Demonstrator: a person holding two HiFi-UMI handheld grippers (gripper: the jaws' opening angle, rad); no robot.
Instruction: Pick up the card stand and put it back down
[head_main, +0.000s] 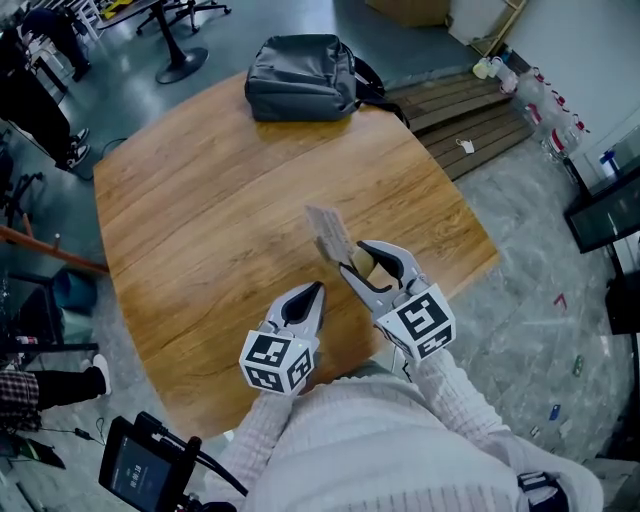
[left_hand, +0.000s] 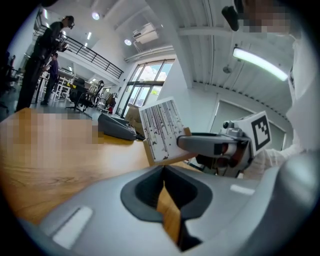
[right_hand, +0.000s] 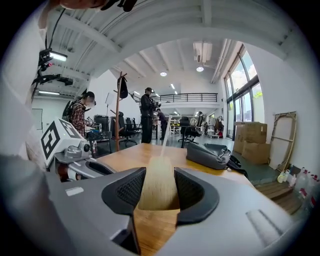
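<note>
**Right gripper view: a firm pinch, but a leaning load**

The right claw (right_hand: 159, 197) is closed on the card stand (right_hand: 159, 172), a pale wooden block with a white printed card slotted into it. Both dark ribbed pads press the block's sides, and the card shows only as a thin edge rising beyond. From the head view the stand sits over the middle of the brown wood-grain desk (head_main: 200, 200), well apart from the dark grey backpack (head_main: 300, 78) at the far edge. The left claw (left_hand: 167, 200) has its jaws drawn together on nothing and waits just beside the right one.

In the left gripper view the stand leans, and the card (left_hand: 161, 129) tips back instead of standing straight. I cannot tell whether the block's underside touches the desk or is clear of it.

The main risks, as I judge them:
- If the block comes down on one edge while it leans, it could rock or fall over once the pads let go.
- The smooth wood could swivel between the pads if the wrist turns quickly.
- The card may be loose in its slot and could slide out.
- The idle left claw is close enough to clip the card.
</note>
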